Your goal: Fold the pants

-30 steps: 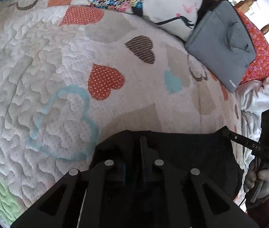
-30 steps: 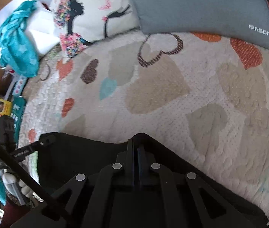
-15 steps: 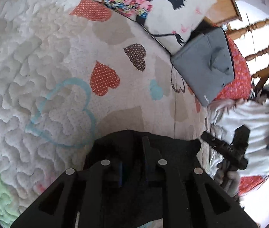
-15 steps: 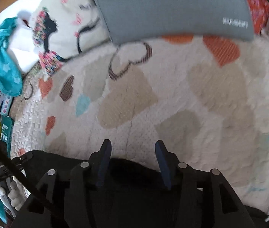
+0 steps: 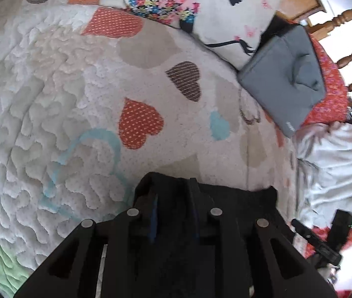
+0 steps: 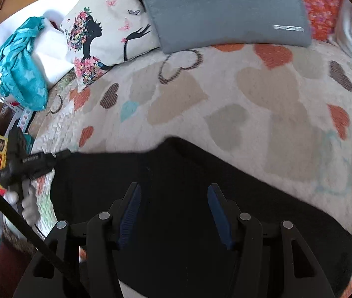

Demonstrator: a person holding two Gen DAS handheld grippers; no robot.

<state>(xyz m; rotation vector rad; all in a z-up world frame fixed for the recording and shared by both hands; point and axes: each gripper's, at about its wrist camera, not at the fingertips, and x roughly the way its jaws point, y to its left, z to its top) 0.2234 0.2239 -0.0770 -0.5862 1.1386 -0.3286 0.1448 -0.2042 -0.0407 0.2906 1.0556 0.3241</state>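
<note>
- My right gripper (image 6: 173, 208) has its jaws standing well apart, having just been opening; the black pants (image 6: 200, 186) lie under and between the blue pads, and neither pad presses on the cloth.
- My left gripper (image 5: 173, 208) has just been opening a little. Its jaws show only a narrow gap, with the pants' dark edge bunched up between them; I cannot tell whether the pads still pinch it.
- The pants lie on the bed's heart-patterned quilt (image 5: 76, 99), at its near side: a flat, wide, black band with a smooth far edge and a raised corner at the left gripper.
- Past the pants the quilt is bare up to a printed pillow (image 6: 106, 32) and a grey bag (image 6: 223, 12) at the head of the bed.
- A teal cloth (image 6: 22, 67) lies off to the left side; crumpled white bedding (image 5: 337, 161) lies at the right.
</note>
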